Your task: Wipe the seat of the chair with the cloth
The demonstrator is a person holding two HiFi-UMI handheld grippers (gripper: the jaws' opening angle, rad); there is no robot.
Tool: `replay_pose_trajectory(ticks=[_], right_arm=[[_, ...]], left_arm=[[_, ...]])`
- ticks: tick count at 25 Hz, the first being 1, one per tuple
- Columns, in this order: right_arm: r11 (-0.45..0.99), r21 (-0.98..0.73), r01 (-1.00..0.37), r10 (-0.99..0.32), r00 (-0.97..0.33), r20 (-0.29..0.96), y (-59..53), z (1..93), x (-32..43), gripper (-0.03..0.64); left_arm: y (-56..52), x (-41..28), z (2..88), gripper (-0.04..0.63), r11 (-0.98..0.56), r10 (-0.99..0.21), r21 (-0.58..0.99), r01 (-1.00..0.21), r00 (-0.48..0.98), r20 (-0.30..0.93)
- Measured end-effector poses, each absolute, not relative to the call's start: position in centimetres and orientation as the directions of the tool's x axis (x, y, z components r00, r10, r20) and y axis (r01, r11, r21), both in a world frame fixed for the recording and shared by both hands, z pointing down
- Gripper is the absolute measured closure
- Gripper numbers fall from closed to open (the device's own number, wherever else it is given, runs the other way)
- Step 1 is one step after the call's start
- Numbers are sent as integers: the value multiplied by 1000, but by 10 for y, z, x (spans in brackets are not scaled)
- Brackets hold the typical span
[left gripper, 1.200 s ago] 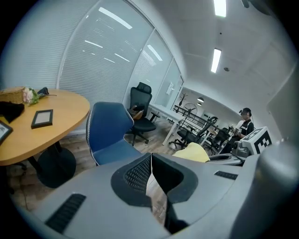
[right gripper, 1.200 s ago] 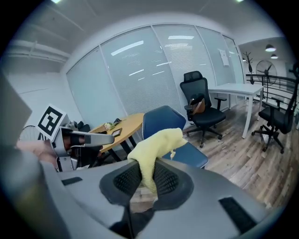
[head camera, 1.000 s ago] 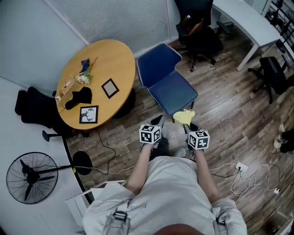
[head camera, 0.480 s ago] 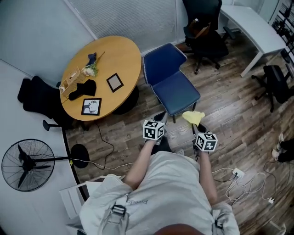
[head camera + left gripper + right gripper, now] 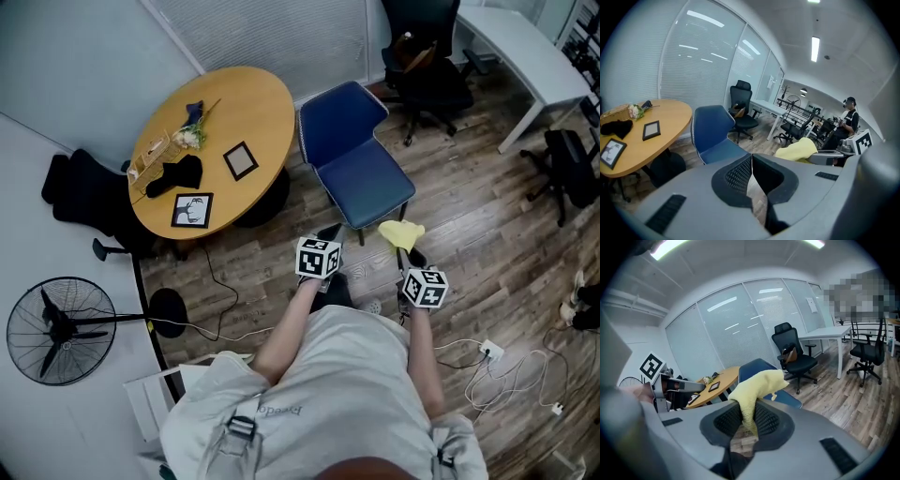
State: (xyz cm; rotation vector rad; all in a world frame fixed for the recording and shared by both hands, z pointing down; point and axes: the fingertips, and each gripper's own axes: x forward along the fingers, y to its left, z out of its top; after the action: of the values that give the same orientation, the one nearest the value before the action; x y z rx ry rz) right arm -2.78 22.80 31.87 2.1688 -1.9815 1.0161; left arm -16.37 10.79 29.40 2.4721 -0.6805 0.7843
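A blue chair [image 5: 354, 150] stands on the wood floor between the round table and me, its seat [image 5: 366, 181] bare and facing me. My right gripper [image 5: 405, 247] is shut on a yellow cloth [image 5: 399, 232], held in the air just short of the seat's front right corner. The cloth [image 5: 757, 389] drapes up out of the closed jaws in the right gripper view, with the chair [image 5: 761, 368] behind it. My left gripper [image 5: 330, 234] is shut with nothing in it, near the seat's front edge. In the left gripper view the chair [image 5: 712, 136] is ahead and the cloth [image 5: 799, 149] to the right.
A round wooden table [image 5: 208, 155] with picture frames, flowers and a dark item stands left of the chair. Black office chairs [image 5: 427, 70] and a white desk [image 5: 534, 66] are behind it. A floor fan [image 5: 58, 328] is at left; cables [image 5: 506, 370] lie on the floor at right.
I have stepped back slightly; the chair and table sit a little farther off in the head view. Both grippers moved a little right and lower in the picture, the cloth still held.
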Motion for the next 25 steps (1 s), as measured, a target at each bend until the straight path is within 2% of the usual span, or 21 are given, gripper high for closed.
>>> replay_pose_trajectory(ticks=[6, 25], right_arm=[[-175, -390, -904, -883, -31, 467, 231, 317, -29, 548], [-179, -419, -890, -903, -21, 430, 255, 316, -35, 546]], left_arm=[[118, -158, 279, 568, -821, -327, 243, -517, 774, 542], [150, -172, 287, 568, -825, -326, 227, -518, 762, 559]])
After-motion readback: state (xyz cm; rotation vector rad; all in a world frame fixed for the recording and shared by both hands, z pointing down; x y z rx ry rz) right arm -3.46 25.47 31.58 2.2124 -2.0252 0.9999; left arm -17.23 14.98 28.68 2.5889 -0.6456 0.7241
